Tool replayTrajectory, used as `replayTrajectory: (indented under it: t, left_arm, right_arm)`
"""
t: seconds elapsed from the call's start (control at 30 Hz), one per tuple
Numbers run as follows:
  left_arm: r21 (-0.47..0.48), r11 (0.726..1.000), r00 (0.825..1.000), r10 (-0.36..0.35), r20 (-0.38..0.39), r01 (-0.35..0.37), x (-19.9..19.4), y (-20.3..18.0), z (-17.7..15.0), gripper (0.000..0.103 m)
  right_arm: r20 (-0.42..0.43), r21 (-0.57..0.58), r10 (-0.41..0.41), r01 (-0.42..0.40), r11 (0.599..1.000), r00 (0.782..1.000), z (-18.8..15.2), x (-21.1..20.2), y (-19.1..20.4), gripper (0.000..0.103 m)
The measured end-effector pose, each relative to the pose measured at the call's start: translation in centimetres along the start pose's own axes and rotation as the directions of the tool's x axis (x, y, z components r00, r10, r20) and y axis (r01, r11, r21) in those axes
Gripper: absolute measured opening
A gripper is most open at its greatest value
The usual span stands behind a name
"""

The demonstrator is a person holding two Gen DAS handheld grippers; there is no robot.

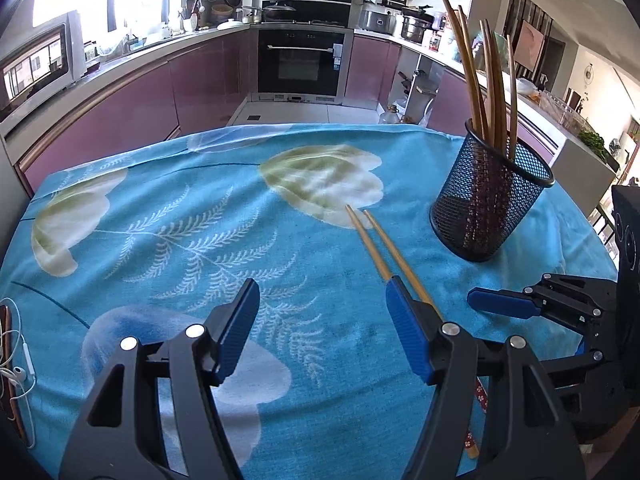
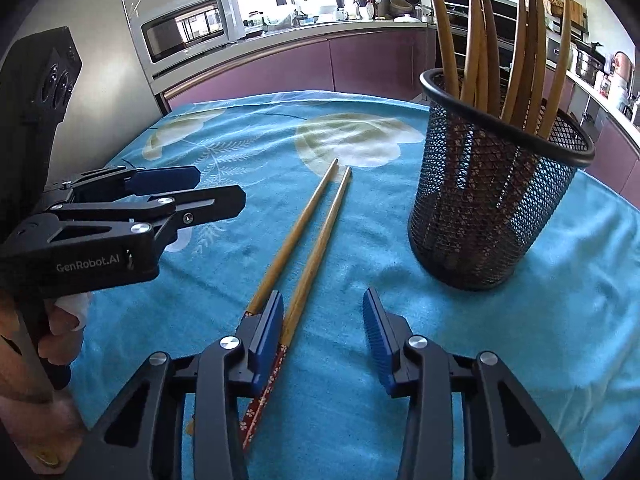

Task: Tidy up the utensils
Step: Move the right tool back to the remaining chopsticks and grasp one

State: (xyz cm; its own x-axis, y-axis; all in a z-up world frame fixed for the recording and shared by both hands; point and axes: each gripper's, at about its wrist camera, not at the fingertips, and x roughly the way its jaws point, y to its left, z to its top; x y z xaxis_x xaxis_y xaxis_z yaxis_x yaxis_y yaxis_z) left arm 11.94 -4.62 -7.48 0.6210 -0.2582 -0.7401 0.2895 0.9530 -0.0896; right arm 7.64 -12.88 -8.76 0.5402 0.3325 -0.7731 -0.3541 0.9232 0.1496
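Two chopsticks (image 2: 316, 224) lie side by side on the blue floral cloth (image 1: 168, 216), tips pointing away from you, patterned red ends back under your tools, and the black mesh holder (image 2: 492, 200) stands just to their right, already bristling with wooden utensils (image 2: 520, 48). Your right gripper (image 2: 324, 320) is spread wide and holds nothing; its left finger sits between the two sticks, so a squeeze now looks likely to catch only one. That may be fine: I'd take a single stick rather than fumble both. Centre the nearer stick between the pads, get low to the cloth, and close near the thick decorated end so the slim tip swings less. Then tip it upright before you go over the holder's rim, and aim for a gap among the handles there. Your left gripper (image 1: 320, 320) is also wide open and empty, hovering above the cloth beside the sticks; keep it clear of the lift. Readable writing: "GenRobot.AI" in white on the side of the left tool, seen from the right wrist view. Nothing else is legible.
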Motion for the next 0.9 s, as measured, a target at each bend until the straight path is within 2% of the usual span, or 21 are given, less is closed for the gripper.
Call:
replayTrajectory:
  t: [0.2,0.43,0.63,0.9]
  left_arm:
    - [0.059,0.998,0.999,-0.022,-0.036,0.024,1.3,-1.7,0.2,0.065]
    - [0.092,0.995,0.997,-0.016,-0.077,0.023,2.8,-2.9,0.2,0.062]
    - [0.081,0.996,0.992,-0.033,-0.119,0.043,4.0,-3.0,0.4,0.049]
    - [0.088,0.994,0.991,-0.046,-0.129,0.058,4.7,-3.2,0.8,0.032]
  right_arm:
    - [-0.002,0.059,0.035,-0.035,0.998,0.999,0.0,-0.1,-1.3,0.027]
    - [-0.001,0.075,0.048,-0.048,0.996,0.999,-0.1,-0.2,-1.8,0.025]
    - [-0.005,0.066,0.041,-0.041,0.997,0.999,0.2,-0.1,-1.7,0.025]
    - [-0.009,0.034,0.014,-0.014,0.999,1.000,1.3,0.9,-1.3,0.025]
